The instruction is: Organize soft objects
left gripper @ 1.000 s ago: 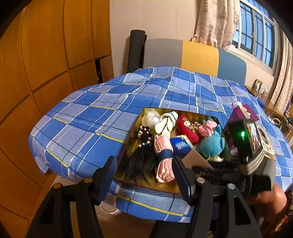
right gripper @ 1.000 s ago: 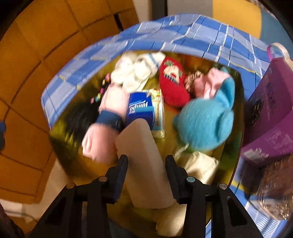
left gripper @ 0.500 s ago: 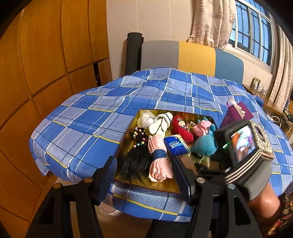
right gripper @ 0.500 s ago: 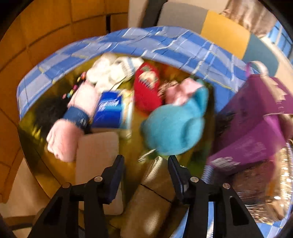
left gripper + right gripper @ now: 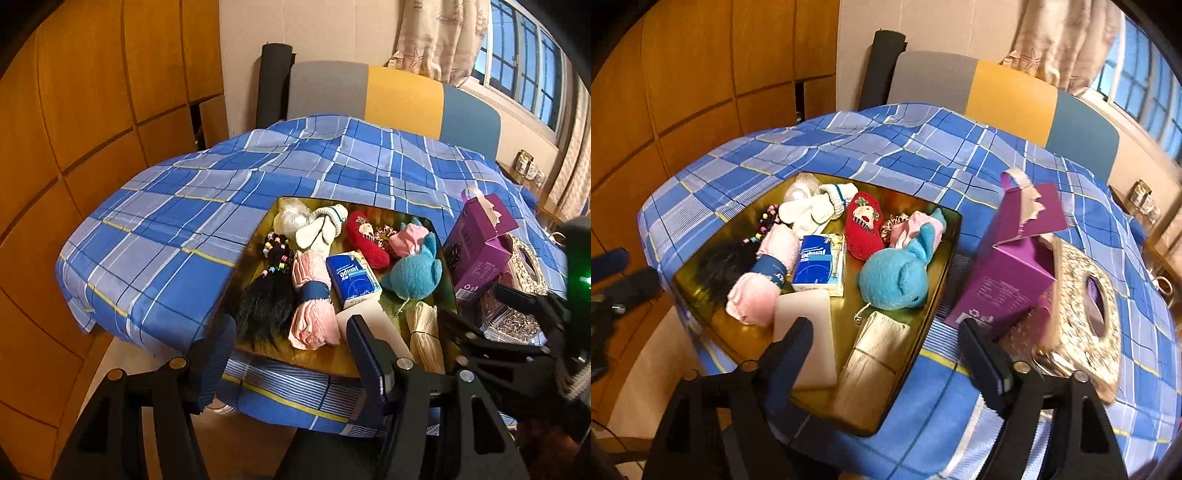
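Having our right gripper [image 5: 882, 354] jaws just swung wide and empty above the cream tasselled bundle [image 5: 873, 349] lying in the gold metal tray [image 5: 945, 258], we judge placement done; left gripper [image 5: 291, 350] gapes empty; next, another soft item.

soft items [image 5: 892, 275] | lying packed together, touching | inside gold tray [image 5: 951, 236] on bed

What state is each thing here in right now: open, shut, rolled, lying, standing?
Left gripper: open, empty.
Right gripper: just opened, nothing between its fingers.
Purple box: standing, top flap open.
Gold tray: on the bed, filled.
Pink towel: rolled, banded, lying in the tray.
Tissue pack: lying flat.
Blue plush toy: lying on its side.
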